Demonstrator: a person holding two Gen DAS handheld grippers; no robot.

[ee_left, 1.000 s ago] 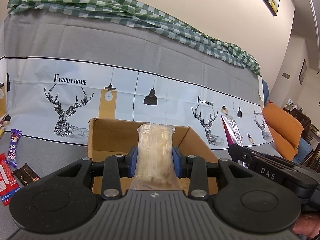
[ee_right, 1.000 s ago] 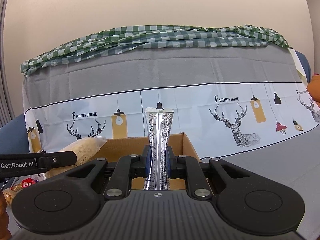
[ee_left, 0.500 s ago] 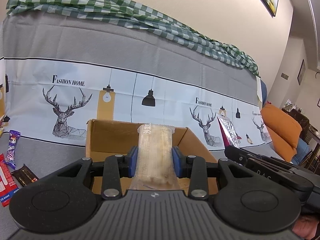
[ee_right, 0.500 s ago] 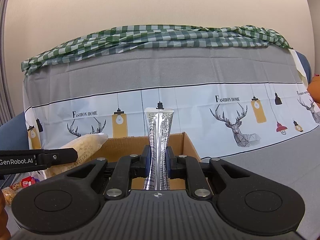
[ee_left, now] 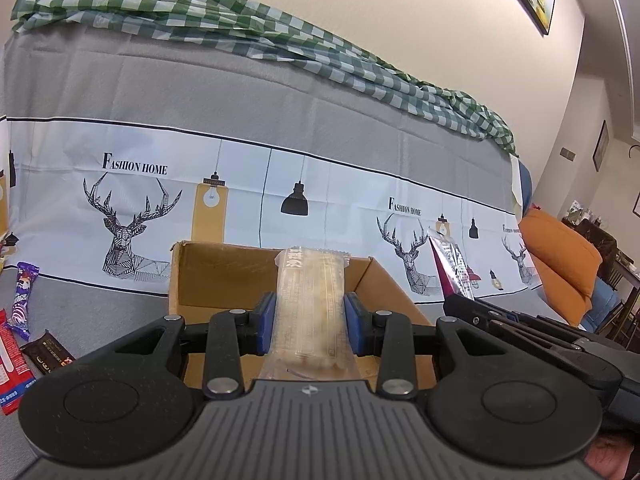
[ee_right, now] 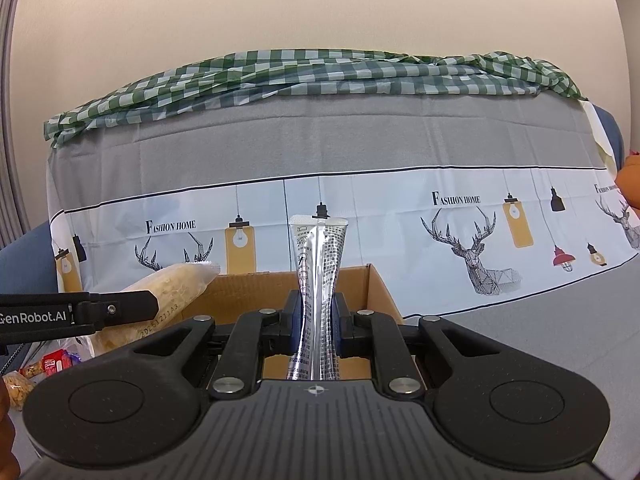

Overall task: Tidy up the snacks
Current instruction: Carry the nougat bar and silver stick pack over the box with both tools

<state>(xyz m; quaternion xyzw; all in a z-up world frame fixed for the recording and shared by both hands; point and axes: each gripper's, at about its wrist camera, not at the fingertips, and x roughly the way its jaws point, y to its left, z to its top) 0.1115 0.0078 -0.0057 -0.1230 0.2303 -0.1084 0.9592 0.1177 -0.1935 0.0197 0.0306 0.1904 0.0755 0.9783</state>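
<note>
Snacks held above an open cardboard box [ee_left: 224,276]: left gripper [ee_left: 310,322] clamps a clear, pale-yellow biscuit pack [ee_left: 310,304]; right gripper [ee_right: 317,320] pinches a crinkled silver sachet [ee_right: 318,264] upright.

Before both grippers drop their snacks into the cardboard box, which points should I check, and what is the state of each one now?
1. Left gripper firmly holds the clear-wrapped pastry bar: ok, blue pads press both sides.
2. Right gripper firmly holds the silver foil packet: ok, the packet is pinched narrow at the pads.
3. Cardboard box is open on top: ok.
4. Both snacks are above the box opening: cannot tell; the box appears just ahead of and below each snack.
5. Free space on the box floor: cannot tell, the grippers hide most of it.
6. The two grippers are apart from each other: ok, side by side with a gap.
</note>
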